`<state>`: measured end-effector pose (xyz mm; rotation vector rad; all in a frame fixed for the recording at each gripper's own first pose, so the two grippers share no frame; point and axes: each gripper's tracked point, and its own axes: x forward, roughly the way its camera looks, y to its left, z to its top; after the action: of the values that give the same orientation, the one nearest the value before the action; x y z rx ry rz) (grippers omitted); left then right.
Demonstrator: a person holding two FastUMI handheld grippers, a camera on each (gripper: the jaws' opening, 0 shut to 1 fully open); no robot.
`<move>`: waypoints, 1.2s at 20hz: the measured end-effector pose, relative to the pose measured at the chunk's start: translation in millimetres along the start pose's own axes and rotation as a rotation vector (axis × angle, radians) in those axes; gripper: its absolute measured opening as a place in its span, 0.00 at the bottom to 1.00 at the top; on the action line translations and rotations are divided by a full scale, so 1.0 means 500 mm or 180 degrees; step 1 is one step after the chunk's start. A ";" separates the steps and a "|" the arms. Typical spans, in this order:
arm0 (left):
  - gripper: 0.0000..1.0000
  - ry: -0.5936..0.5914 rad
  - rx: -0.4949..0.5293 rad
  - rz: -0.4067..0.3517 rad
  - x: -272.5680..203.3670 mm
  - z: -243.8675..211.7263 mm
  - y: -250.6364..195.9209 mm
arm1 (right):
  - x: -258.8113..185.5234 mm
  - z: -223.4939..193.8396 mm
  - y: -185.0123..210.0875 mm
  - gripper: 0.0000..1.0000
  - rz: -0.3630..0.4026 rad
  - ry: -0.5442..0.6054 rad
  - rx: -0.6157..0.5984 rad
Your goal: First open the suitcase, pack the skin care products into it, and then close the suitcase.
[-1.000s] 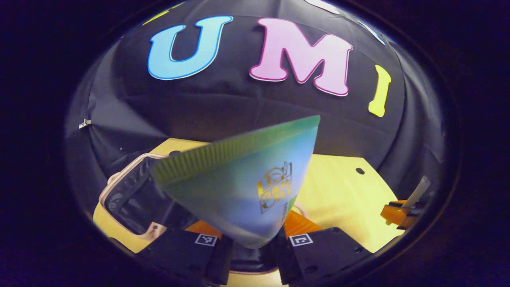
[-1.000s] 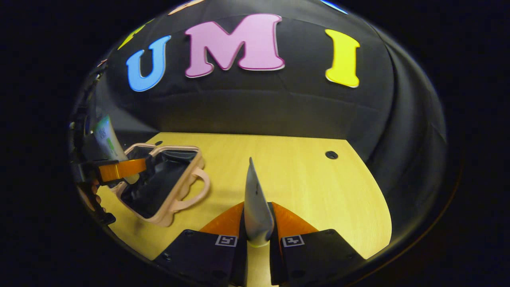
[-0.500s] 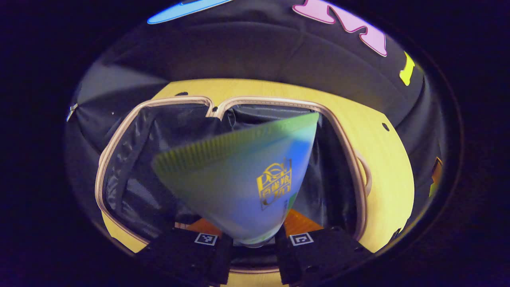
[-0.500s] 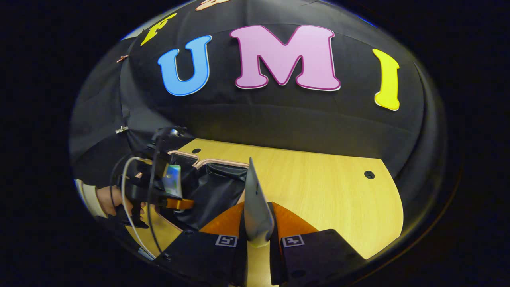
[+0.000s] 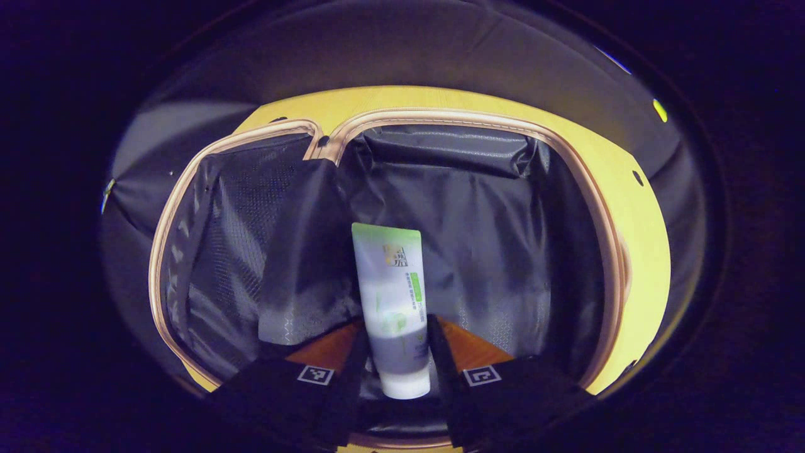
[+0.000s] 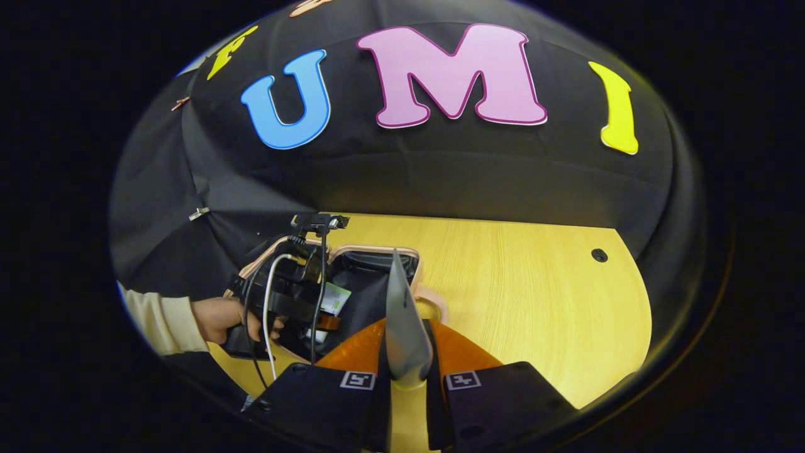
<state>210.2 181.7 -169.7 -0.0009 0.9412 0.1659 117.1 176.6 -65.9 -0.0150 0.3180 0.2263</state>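
Suitcase (image 5: pixel 604 207), pink-rimmed and black-lined, lay open under the left gripper (image 5: pixel 396 352), whose fingers flanked a green-white tube (image 5: pixel 391 296), best released low; the right gripper (image 6: pixel 405 352) pinched a thin grey tube (image 6: pixel 402 321).

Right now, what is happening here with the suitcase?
The suitcase lies open on the wooden table. The left gripper holds a green-and-white tube over the dark lining, apparently about to place it. The right gripper waits beside the case, shut on a second tube.
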 end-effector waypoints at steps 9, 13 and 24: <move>0.98 -0.1615 -0.0535 -0.0079 -0.279 0.053 0.070 | 0.096 -0.028 0.029 0.16 0.0098 0.0301 -0.0035; 0.96 -0.1845 -0.0617 0.0004 -0.370 -0.022 0.135 | 0.192 -0.071 0.093 0.25 0.0169 0.0595 0.0119; 0.97 -0.1727 -0.1171 -0.0072 -0.401 -0.184 0.187 | 0.342 -0.272 0.142 0.25 -0.0068 0.1617 0.0219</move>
<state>7.2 238.9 -55.9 -0.2931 0.3601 0.2990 217.3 276.2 -246.7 -0.0077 0.8310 0.1880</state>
